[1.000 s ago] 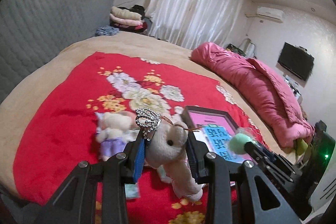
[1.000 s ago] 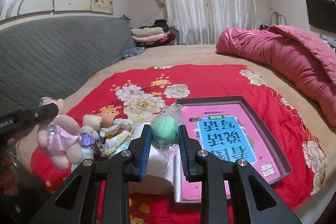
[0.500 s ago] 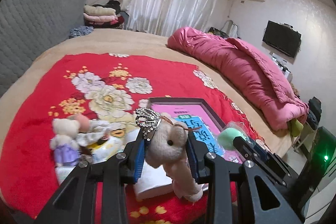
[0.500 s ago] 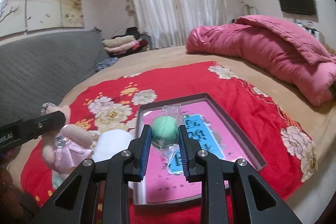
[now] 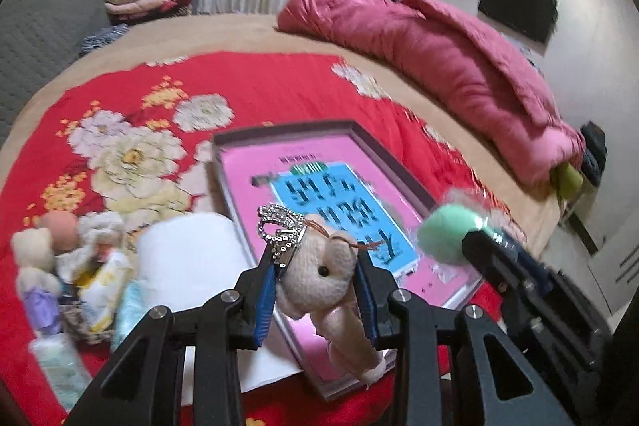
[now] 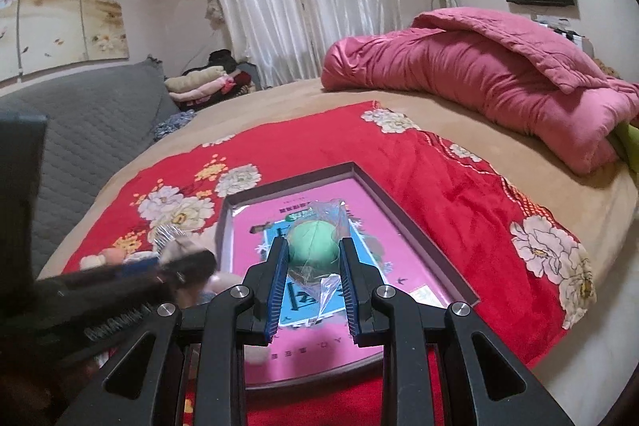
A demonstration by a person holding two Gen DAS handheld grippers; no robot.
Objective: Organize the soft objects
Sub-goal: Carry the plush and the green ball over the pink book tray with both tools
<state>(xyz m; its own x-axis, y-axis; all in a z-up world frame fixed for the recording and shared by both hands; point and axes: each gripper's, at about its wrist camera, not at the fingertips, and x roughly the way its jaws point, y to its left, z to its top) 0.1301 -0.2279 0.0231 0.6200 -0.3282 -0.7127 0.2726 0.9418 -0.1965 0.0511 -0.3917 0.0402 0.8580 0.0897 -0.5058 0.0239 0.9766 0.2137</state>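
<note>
We've got left claw [image 5: 317, 280] pinching the plush bear [image 5: 319, 278] by its head, right claw [image 6: 312, 262] pinching the bagged green ball [image 6: 313, 245], both above the tray [image 6: 423, 226] at 12 o'clock, probably for drop-off.

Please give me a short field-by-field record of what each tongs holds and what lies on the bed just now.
left tongs: shut on the bear, held by its head, body hanging down
right tongs: shut on the green ball, which is in clear wrap
below both: tray with a pink and blue book inside
tray rests on: red blanket
left of tray: pile of small toys and a white roll
far side of bed: pink quilt
</note>
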